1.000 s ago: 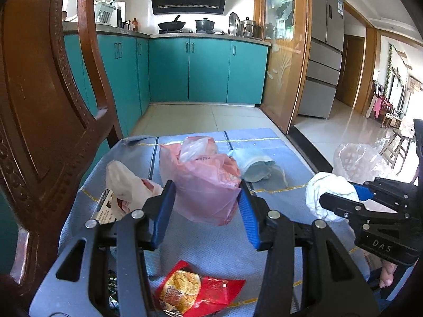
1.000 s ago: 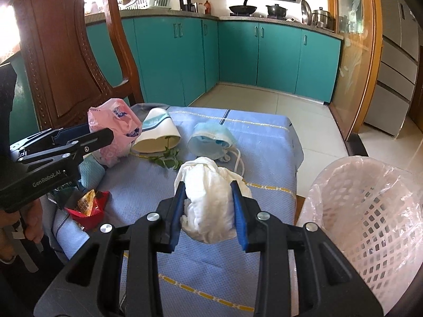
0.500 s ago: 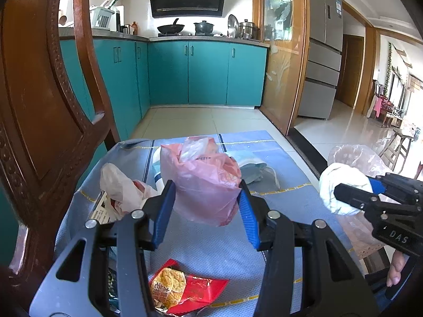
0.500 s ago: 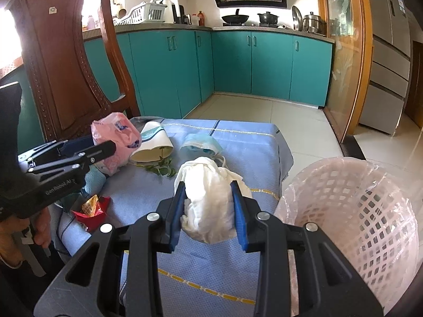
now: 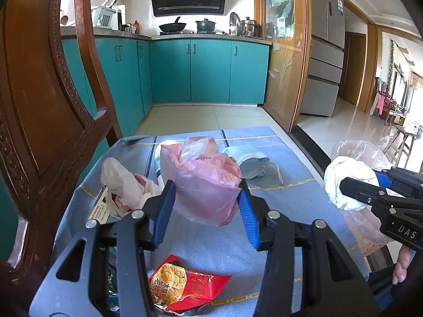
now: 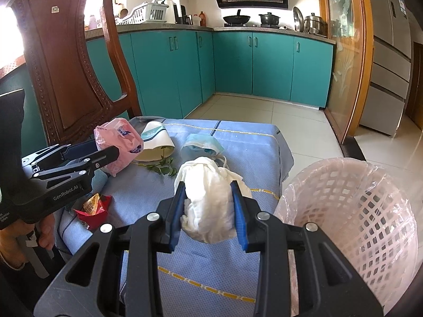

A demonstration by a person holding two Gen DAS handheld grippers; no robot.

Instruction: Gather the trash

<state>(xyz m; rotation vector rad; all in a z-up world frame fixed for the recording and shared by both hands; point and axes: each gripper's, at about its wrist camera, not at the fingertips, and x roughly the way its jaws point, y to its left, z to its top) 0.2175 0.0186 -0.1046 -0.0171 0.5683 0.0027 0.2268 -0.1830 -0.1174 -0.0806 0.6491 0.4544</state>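
Trash in two lots: pink plastic bag (image 5: 208, 182) pinched between the pads of the left gripper (image 5: 206, 208), jaws part closed and pressing its sides; white crumpled wad (image 6: 208, 203) clamped likewise in the right gripper (image 6: 208, 216); both held clear above the blue tablecloth (image 6: 238, 142). Lined basket (image 6: 351, 211) stands just off the table edge, to the right of the wad. On the cloth: face mask (image 6: 203, 144), paper cup (image 6: 156, 145), green sprig (image 6: 165, 167), red snack wrapper (image 5: 185, 285), white bag (image 5: 121, 182). Risks, judged: soft wad may slip out short of the rim; loose liner could catch the gripper; bag sags and might snag the chair (image 5: 39, 105) or drag the mask.
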